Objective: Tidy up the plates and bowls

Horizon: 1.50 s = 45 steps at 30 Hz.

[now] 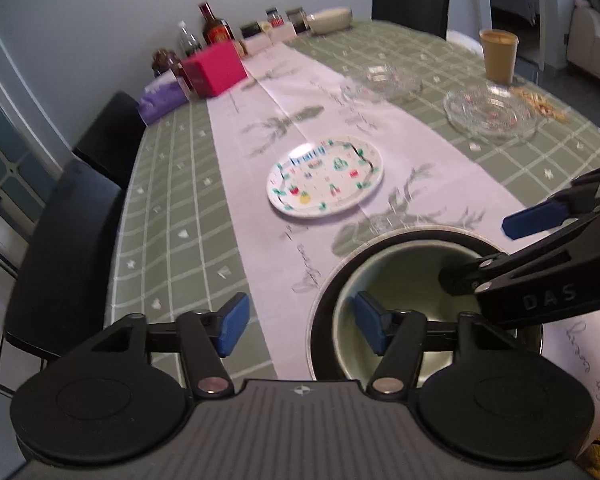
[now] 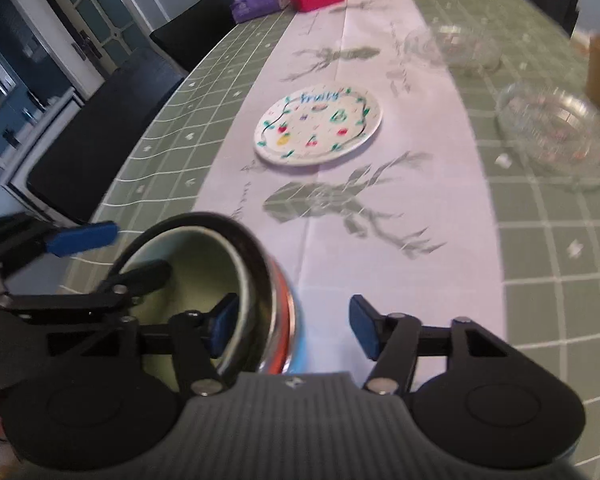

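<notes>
A pale green bowl (image 1: 416,276) sits nested inside a metal bowl (image 1: 340,280) at the near edge of the table. My left gripper (image 1: 300,322) is open, its right finger inside the green bowl and its left finger outside, straddling the left rims. My right gripper (image 2: 292,326) is open and straddles the right rims, one finger inside the green bowl (image 2: 180,276), one outside the metal bowl (image 2: 268,280). A white "Fruity" plate (image 1: 325,178) lies on the runner further out, also in the right wrist view (image 2: 318,124). Two glass dishes (image 1: 490,110) (image 1: 388,78) sit at right.
A tan cup (image 1: 498,56) stands at the far right. A pink box (image 1: 216,68), bottles (image 1: 216,24), jars and a cream bowl (image 1: 330,20) line the far end. Black chairs (image 1: 68,248) stand along the left side. The table edge is near me.
</notes>
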### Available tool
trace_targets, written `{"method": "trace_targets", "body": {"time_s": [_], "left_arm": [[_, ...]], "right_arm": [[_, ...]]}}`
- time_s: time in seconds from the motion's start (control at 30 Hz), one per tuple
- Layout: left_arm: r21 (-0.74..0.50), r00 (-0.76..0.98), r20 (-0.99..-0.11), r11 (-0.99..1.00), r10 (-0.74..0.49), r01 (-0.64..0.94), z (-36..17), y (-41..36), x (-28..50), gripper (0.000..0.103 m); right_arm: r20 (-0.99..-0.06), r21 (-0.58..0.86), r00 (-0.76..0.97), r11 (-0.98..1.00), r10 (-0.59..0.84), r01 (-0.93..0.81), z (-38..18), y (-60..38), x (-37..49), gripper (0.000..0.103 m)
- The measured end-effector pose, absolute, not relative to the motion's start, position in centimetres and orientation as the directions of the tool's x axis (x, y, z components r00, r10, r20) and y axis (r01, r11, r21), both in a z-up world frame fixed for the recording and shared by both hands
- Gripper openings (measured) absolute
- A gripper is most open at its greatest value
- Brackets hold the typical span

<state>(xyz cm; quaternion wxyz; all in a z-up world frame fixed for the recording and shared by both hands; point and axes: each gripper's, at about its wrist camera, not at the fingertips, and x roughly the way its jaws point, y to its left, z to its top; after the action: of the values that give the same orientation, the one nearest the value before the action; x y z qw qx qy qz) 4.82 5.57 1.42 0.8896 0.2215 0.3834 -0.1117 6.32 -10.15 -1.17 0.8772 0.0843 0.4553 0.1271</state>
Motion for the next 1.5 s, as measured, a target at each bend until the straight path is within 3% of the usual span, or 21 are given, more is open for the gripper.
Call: {"method": "trace_targets", "body": {"time_s": [0.2, 0.37, 0.7, 0.77, 0.83, 0.97, 1.07, 1.2, 1.37, 1.43, 1.5], "left_arm": [[0.180, 0.670, -0.736, 0.929, -0.092, 0.324, 3.5, 5.9, 5.5, 0.083], [0.224, 0.740, -0.662, 0.911, -0.119, 0.346, 5.6, 3.4, 4.3, 0.087], [0.197, 0.778, -0.615, 0.931, -0.126, 0.307, 7.7, -3.2, 4.1, 0.088], [0.174, 0.785, -0.608, 0.946, -0.115, 0.274, 7.8, -4.4, 4.5, 0.088], [0.125, 0.801, -0.586, 0.963, -0.122, 0.238, 7.7, -5.6, 5.1, 0.089], [-0.017, 0.762, -0.621, 0.975, -0.184, 0.221, 6.6, -7.8, 6.9, 0.091], [-0.155, 0.663, -0.689, 0.953, -0.293, 0.260, 4.7, -9.4, 8.9, 0.091], [-0.247, 0.637, -0.703, 0.948, -0.316, 0.198, 1.9, -11.3, 11.6, 0.090], [-0.274, 0.651, -0.701, 0.953, -0.290, 0.130, -1.4, -13.4, 14.3, 0.089], [-0.269, 0.652, -0.707, 0.957, -0.274, 0.111, -2.4, -13.8, 15.4, 0.089], [-0.282, 0.658, -0.702, 0.955, -0.273, 0.095, -3.3, -14.1, 16.3, 0.089]], "right_arm": [[-0.709, 0.163, 0.669, 0.975, 0.224, -0.153, 2.3, -10.9, 5.7, 0.078], [-0.647, 0.149, 0.734, 0.979, 0.205, -0.142, 4.5, -12.9, 5.3, 0.078], [-0.580, 0.146, 0.803, 0.987, 0.140, -0.066, 6.4, -18.1, 5.4, 0.078], [-0.578, 0.163, 0.804, 0.985, 0.141, -0.055, 6.6, -19.6, 6.0, 0.080], [-0.591, 0.212, 0.789, 0.976, 0.168, -0.049, 6.4, -21.6, 7.6, 0.090], [-0.691, 0.281, 0.696, 0.960, 0.195, 0.011, 4.8, -26.8, 12.0, 0.090], [-0.724, 0.382, 0.647, 0.920, 0.239, 0.087, 2.7, -31.8, 14.2, 0.083], [-0.698, 0.566, 0.639, 0.797, 0.325, 0.213, -0.9, -37.5, 15.9, 0.077], [-0.675, 0.636, 0.650, 0.722, 0.349, 0.272, -3.2, -40.4, 17.5, 0.063], [-0.689, 0.633, 0.645, 0.708, 0.330, 0.314, -4.8, -41.8, 18.0, 0.048], [-0.683, 0.655, 0.639, 0.683, 0.352, 0.324, -5.7, -42.4, 18.2, 0.045]]}}
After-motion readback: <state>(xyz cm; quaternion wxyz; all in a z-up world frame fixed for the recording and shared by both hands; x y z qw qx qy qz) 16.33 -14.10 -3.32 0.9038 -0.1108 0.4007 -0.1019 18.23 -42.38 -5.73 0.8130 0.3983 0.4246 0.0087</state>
